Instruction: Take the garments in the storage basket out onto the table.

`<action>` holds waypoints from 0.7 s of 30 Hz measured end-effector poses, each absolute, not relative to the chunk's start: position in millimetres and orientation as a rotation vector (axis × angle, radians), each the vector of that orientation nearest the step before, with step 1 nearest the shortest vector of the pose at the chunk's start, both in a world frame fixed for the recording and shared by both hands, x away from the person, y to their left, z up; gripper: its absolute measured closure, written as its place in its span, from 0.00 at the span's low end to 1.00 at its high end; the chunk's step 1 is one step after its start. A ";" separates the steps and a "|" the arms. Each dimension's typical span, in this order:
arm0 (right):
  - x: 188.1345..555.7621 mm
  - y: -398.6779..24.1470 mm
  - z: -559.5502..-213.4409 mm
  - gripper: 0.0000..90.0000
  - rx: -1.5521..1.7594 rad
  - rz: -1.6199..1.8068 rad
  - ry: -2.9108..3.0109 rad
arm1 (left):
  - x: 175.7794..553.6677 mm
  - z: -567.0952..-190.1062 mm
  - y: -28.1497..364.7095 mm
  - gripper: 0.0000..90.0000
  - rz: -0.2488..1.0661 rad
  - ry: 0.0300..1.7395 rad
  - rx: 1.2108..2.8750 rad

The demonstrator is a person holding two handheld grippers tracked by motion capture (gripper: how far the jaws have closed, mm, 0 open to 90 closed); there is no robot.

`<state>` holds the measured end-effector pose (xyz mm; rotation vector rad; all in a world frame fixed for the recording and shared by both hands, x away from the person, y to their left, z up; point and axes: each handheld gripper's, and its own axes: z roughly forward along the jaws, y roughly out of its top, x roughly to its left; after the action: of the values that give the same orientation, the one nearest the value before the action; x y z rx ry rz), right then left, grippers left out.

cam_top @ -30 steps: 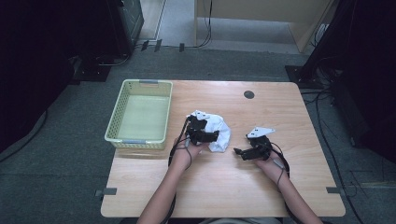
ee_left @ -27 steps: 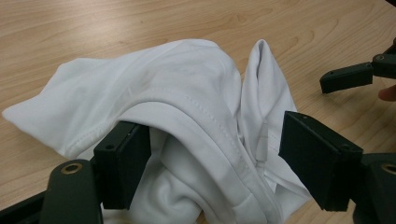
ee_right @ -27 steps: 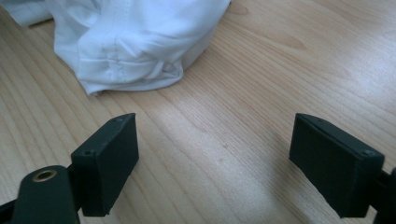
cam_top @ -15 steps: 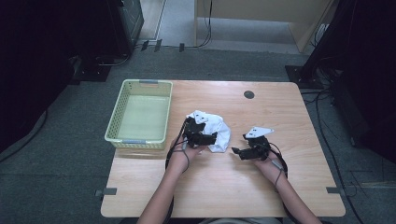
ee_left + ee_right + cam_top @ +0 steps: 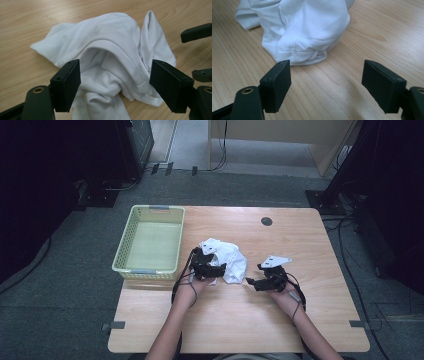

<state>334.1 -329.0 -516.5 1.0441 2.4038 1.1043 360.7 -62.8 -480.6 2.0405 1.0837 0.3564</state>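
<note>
Crumpled white cotton garment (image 5: 226, 260) lay in a heap on the light wooden desk (image 5: 310, 320), not yet picked up or spread; nothing in the pale green plastic mesh basket (image 5: 131, 250). My guess: work was at the very start, grasp not made, all handling left to do.

Left gripper (image 5: 115, 82) jaws stood fairly wide, astride the near folds of the cloth; in the left gripper view the fabric sat between and beyond the jaws, but the pads looked apart from it, nothing clamped. Right gripper (image 5: 325, 82) jaws had just been closing a bit, yet were clearly parted, bare desk between them; the garment's stitched hem lay just ahead of the jaws, nearest the left jaw, not touching either.

Room: open desk ahead of and beside the right jaws, free to slide forward. The other gripper's black tips showed at the right edge of the left gripper view, near the cloth, so the two could crowd each other. Basket stood just beside the left hand (image 5: 192, 285), by the desk's left edge.
</note>
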 end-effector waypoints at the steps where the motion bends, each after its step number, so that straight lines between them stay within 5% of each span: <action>1: 334.0 -328.3 -516.5 0.27 1.045 1.102 2.406 | 360.7 -482.1 -62.2 0.28 0.353 1.088 2.042; 21: 336.1 -323.0 -517.9 0.28 1.046 1.108 2.407 | 363.0 -516.4 -70.6 0.28 0.292 1.043 2.059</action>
<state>336.1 -323.0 -517.9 1.0460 2.4069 1.1079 363.0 -70.6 -516.4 2.0595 1.0428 0.2921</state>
